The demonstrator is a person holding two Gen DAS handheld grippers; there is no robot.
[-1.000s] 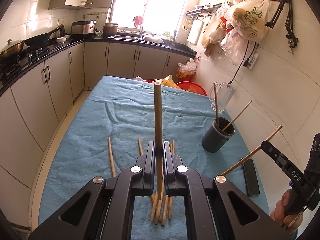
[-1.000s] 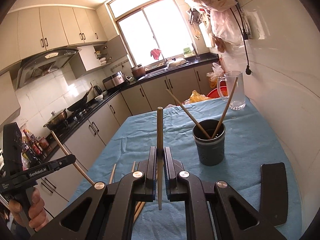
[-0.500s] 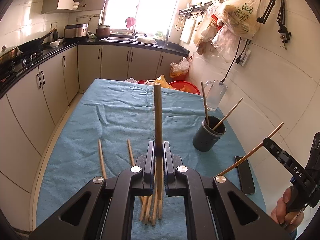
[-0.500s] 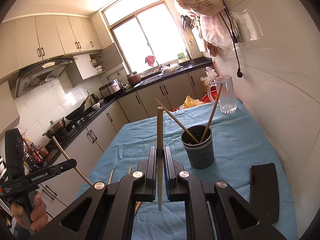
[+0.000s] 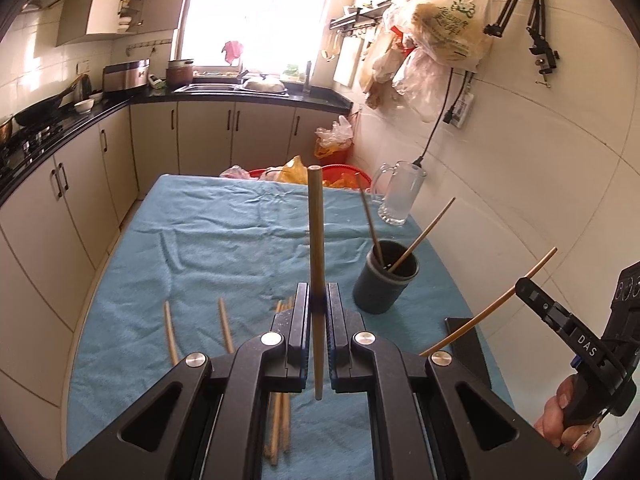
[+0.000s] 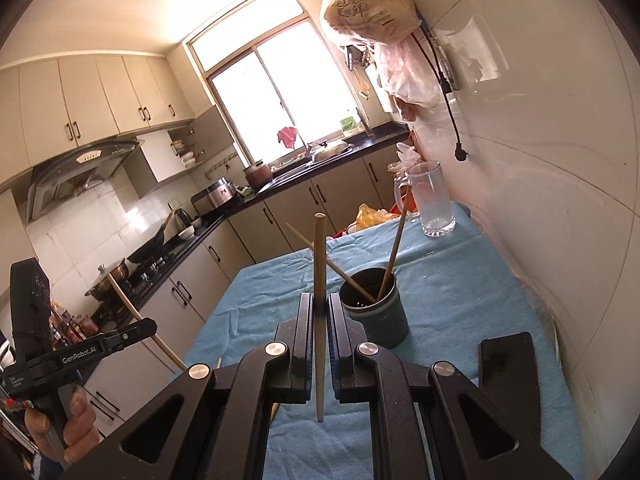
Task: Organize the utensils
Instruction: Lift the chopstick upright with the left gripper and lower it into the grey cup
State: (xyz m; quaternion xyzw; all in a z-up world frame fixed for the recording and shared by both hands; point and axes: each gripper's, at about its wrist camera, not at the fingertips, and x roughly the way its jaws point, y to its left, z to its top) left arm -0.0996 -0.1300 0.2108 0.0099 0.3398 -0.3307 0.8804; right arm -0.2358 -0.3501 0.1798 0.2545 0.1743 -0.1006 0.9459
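Note:
My left gripper (image 5: pixel 318 300) is shut on a wooden chopstick (image 5: pixel 316 240) that stands upright between its jaws, above the blue towel. My right gripper (image 6: pixel 319 308) is likewise shut on an upright chopstick (image 6: pixel 319 264). A dark grey cup (image 5: pixel 385 283) (image 6: pixel 376 312) holding two chopsticks stands ahead and to the right of both grippers. Several loose chopsticks (image 5: pixel 224 324) lie on the towel below the left gripper. In the left wrist view the right gripper (image 5: pixel 532 292) shows at the right edge with its chopstick; in the right wrist view the left gripper (image 6: pixel 148 326) shows at the left.
A blue towel (image 5: pixel 224 240) covers the table. A glass mug (image 5: pixel 402 196) (image 6: pixel 434 204) stands at the far right by the tiled wall. A black flat object (image 6: pixel 506 364) lies right of the cup. Red basins (image 5: pixel 340 172) sit beyond the table's far end; cabinets run along the left.
Both grippers have risen and drawn back from the table with their chopsticks. The cup and loose chopsticks sit lower and farther in view; the grips are unchanged.

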